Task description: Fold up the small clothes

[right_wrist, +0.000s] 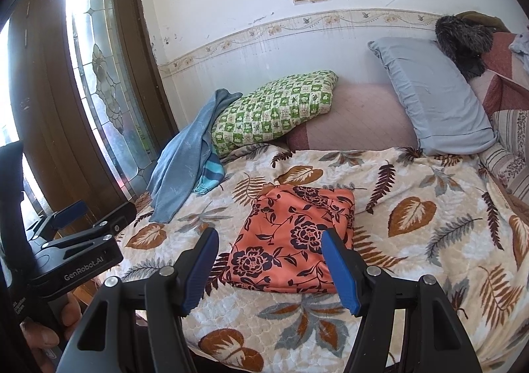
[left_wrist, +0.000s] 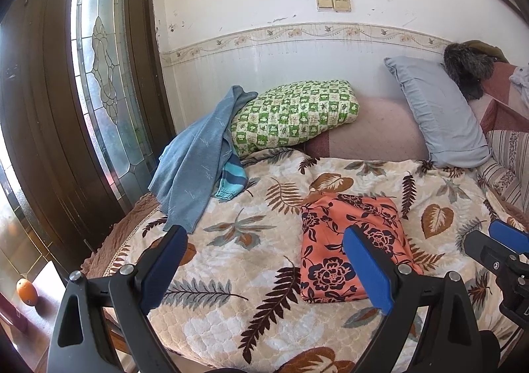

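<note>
The folded orange cloth with dark flower print point(right_wrist: 291, 240) looks thin, smooth and matt. It lies on a plush quilted bedspread with a brown leaf pattern point(right_wrist: 413, 234), soft and fuzzy with stitched scallops. The blue knitted sweater point(left_wrist: 195, 154) has a fine ribbed, matt weave. The green checked cotton pillow point(left_wrist: 294, 115) looks lightly puckered; the pale blue pillow point(right_wrist: 433, 92) has a faint satin sheen. Each hand-held gripper point(left_wrist: 267, 267) point(right_wrist: 274, 270) is matt black plastic with ribbed blue rubbery pads point(right_wrist: 340, 267) and shiny metal pins. The dark wooden door point(left_wrist: 36, 108) is glossy, with textured leaded glass.
</note>
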Available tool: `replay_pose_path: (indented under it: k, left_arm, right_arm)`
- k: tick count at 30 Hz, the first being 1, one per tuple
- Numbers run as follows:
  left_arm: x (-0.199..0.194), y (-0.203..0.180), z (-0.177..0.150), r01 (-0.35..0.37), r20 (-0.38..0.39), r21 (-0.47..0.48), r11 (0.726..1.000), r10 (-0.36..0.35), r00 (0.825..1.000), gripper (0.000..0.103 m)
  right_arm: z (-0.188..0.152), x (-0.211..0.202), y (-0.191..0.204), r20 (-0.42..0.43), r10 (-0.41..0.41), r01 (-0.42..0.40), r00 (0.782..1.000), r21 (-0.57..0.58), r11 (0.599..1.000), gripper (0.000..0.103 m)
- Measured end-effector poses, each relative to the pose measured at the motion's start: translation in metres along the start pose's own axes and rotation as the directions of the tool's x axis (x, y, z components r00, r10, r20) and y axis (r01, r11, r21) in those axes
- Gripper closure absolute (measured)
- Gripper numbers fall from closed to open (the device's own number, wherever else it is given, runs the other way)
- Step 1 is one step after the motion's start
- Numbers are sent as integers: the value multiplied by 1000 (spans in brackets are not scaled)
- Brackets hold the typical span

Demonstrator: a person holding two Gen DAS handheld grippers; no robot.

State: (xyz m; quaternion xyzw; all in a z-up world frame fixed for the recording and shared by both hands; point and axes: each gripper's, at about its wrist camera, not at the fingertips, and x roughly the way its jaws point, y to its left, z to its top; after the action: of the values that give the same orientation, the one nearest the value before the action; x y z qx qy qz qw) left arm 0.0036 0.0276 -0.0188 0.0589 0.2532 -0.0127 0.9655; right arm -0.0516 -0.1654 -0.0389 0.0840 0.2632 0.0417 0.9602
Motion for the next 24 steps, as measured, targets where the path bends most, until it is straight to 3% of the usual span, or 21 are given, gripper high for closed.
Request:
replay_pose_path:
  k: [9, 24]
  left_arm:
    - [-5, -2, 2, 54, 2, 8, 998, -54, 999, 8]
    - [-6, -1, 2, 67, 13, 11, 998, -67, 998, 8]
  right_arm:
    - [1, 0, 3, 4, 12, -11, 1000, -16, 1000, 35]
    - [2, -1, 6, 15, 13, -13, 1000, -27, 1000, 35]
